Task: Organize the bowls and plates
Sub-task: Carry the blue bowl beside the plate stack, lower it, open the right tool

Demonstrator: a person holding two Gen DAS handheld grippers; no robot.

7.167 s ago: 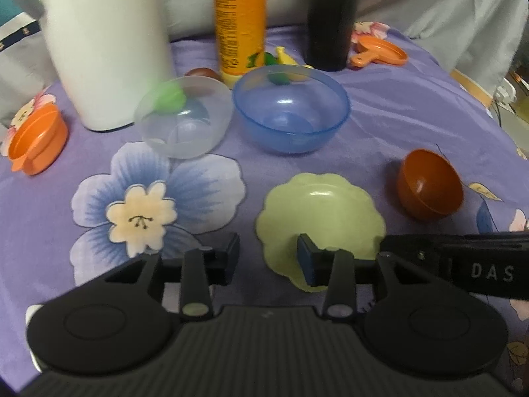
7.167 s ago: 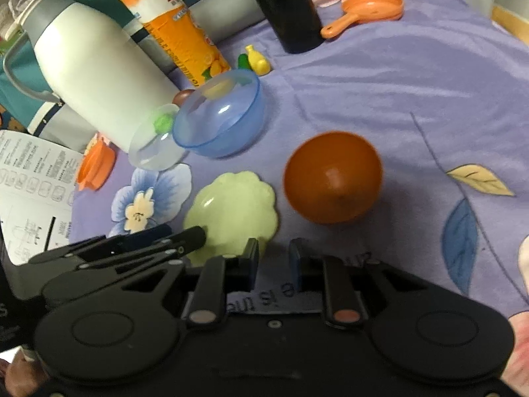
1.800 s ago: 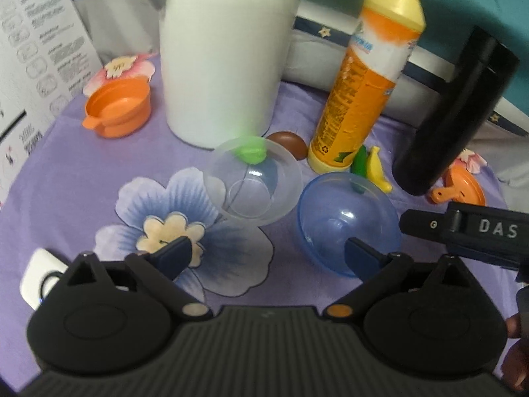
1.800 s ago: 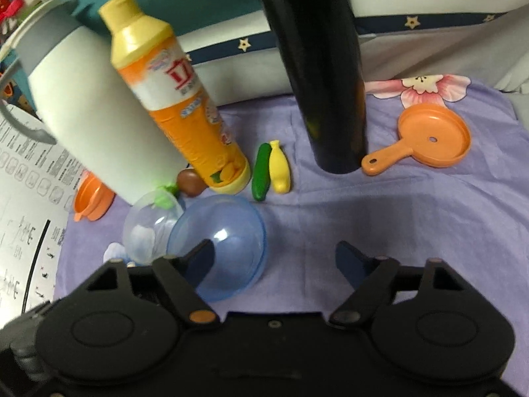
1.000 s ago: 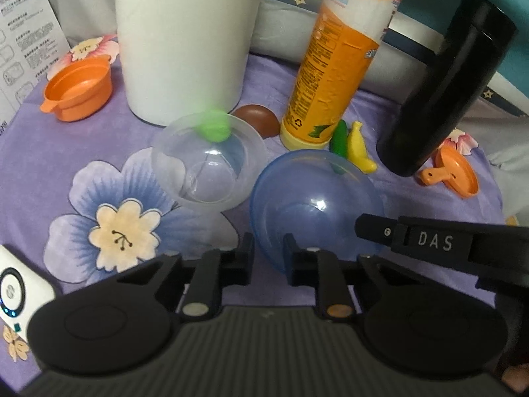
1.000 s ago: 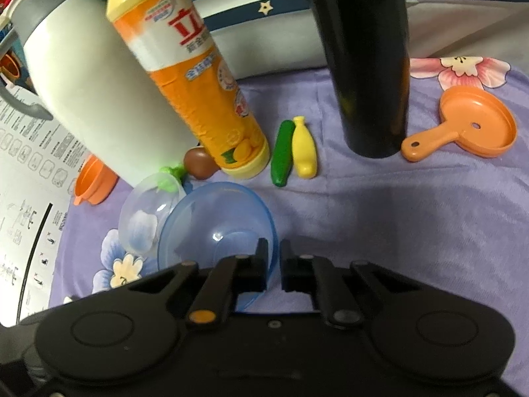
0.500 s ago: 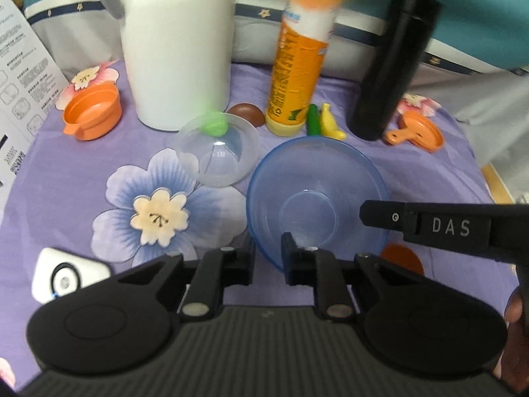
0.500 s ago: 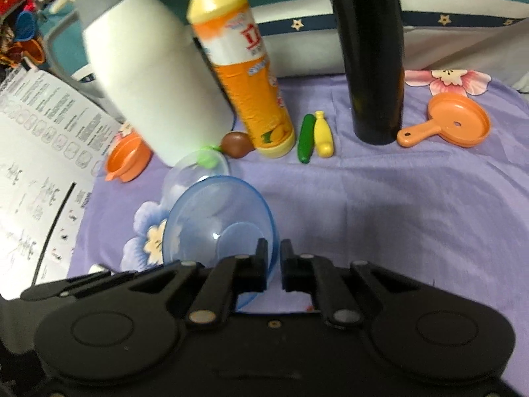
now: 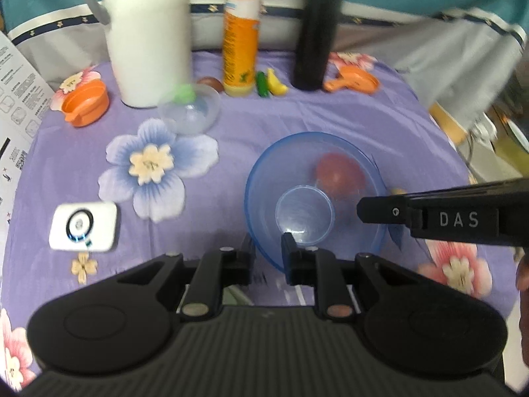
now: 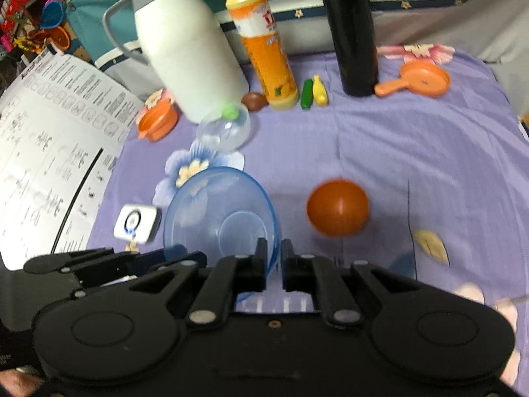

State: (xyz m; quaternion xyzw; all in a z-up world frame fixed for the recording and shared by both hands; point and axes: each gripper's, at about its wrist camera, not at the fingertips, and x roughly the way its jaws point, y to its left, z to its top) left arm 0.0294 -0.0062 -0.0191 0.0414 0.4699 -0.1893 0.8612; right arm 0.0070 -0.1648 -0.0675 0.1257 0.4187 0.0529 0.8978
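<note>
Both the left gripper (image 9: 267,254) and right gripper (image 10: 273,261) pinch the blue bowl's (image 9: 261,195) rim; only the right view shows the orange bowl (image 10: 337,207) unobscured, seemingly overturned.

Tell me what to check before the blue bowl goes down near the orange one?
1. Left gripper pinching the blue bowl rim: ok.
2. Right gripper pinching the rim too: ok.
3. Blue bowl empty inside: ok.
4. Orange bowl upright for stacking: not ok, it lies dome-up.
5. Blue bowl lined up over orange bowl: cannot tell; the views disagree.
6. Clear bowl out of the way: ok, it sits back by the white jug.
</note>
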